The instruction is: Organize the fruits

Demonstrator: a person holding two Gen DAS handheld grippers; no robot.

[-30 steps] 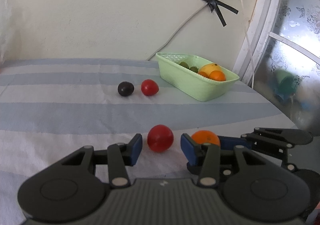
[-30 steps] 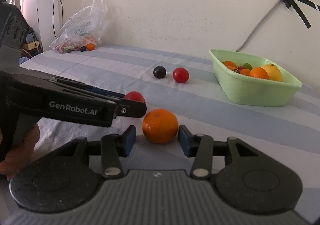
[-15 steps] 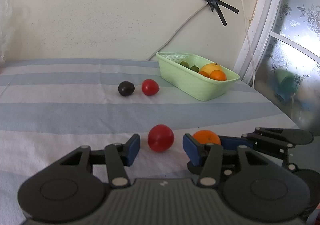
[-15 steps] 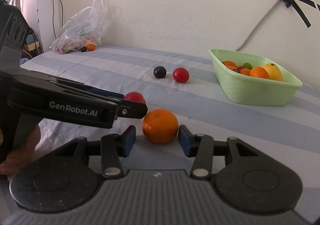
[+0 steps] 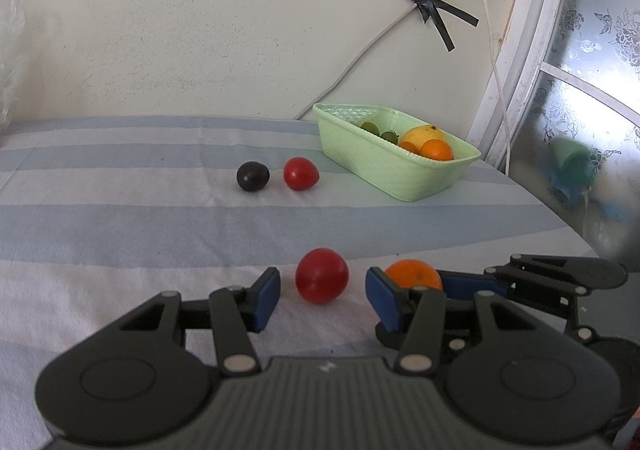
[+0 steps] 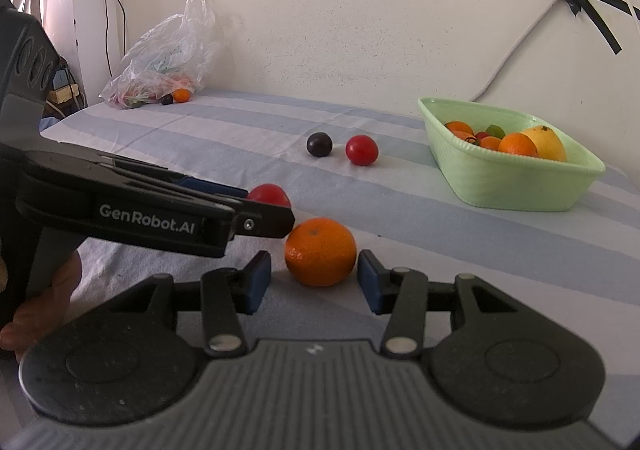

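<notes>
Slightly wider spread the left gripper (image 5: 322, 296) around the red tomato (image 5: 321, 275); right gripper (image 6: 314, 282) gaped around the orange (image 6: 320, 251) on striped cloth (image 5: 120, 226), green basket (image 5: 400, 174) near the wall (image 5: 220, 30).

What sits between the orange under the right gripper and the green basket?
Nothing visible. The round orange sits on the striped cloth between the open right gripper pads, and bare cloth runs from it to the pale green plastic basket. The far red tomato lies left of that line.

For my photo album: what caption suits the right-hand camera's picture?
Right gripper open around an orange on a striped cloth, green fruit basket beyond.
</notes>
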